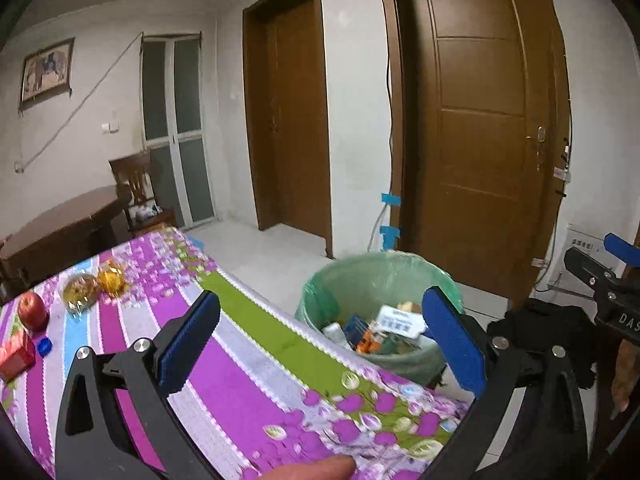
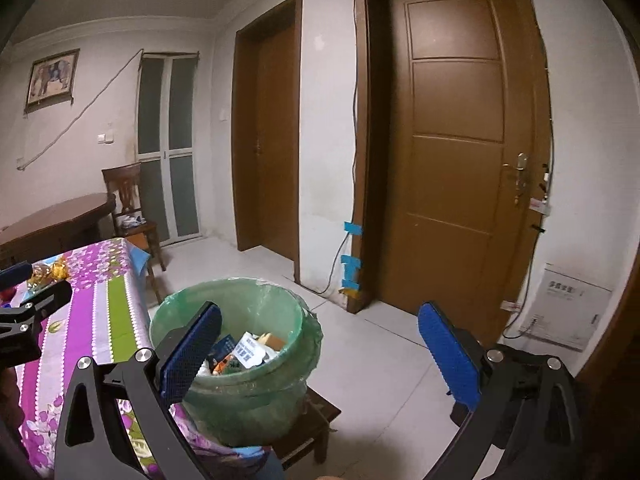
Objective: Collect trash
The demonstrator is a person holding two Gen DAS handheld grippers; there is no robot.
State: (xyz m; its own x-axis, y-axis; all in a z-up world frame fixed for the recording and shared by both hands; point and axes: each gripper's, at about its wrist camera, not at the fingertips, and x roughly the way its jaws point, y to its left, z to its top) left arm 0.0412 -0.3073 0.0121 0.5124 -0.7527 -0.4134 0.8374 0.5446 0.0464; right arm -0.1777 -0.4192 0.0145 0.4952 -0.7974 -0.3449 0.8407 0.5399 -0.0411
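Observation:
A green-lined trash bin (image 1: 356,284) stands beside the table's right edge and holds several boxes and wrappers (image 1: 384,328). It also shows in the right wrist view (image 2: 240,312), on a low dark stool (image 2: 316,416). My left gripper (image 1: 320,344) is open and empty above the flowered tablecloth (image 1: 248,392), near the bin. My right gripper (image 2: 320,360) is open and empty, above and just right of the bin. On the table's far left lie a red box (image 1: 16,354), a blue bottle cap (image 1: 44,347), a red apple (image 1: 32,310) and two wrapped items (image 1: 96,284).
Two brown doors (image 2: 456,160) and a white wall stand behind the bin. A wooden chair (image 2: 128,200) and a dark round table (image 2: 60,216) stand at the back left. The tiled floor (image 2: 392,380) lies right of the bin. The right gripper's body shows at the left view's right edge (image 1: 608,284).

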